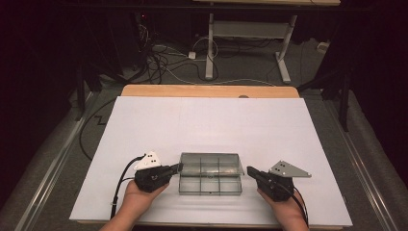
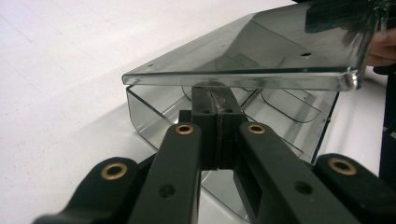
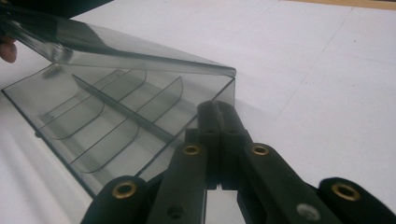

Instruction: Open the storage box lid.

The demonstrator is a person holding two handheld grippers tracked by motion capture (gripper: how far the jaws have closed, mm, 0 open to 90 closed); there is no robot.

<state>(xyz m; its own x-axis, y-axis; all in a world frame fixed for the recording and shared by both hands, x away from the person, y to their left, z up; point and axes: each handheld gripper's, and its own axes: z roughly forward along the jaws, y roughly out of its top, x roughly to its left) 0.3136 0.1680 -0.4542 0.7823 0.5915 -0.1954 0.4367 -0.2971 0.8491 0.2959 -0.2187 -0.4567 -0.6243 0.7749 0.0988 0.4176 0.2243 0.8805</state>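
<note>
**Lifting the lid of the clear divided box**

At lower centre of the high view, the clear box [image 1: 210, 183] sits on the white counter [image 1: 211, 125], its lid [image 1: 211, 163] half raised. Our left tool [image 1: 179, 167], jaws together, props the lid's underside at its left end. We judge a slow, level lift best. Our right tool [image 1: 249, 170], jaws together, rests by the box's right end. The counter's near edge is close; open room lies beyond.
</note>
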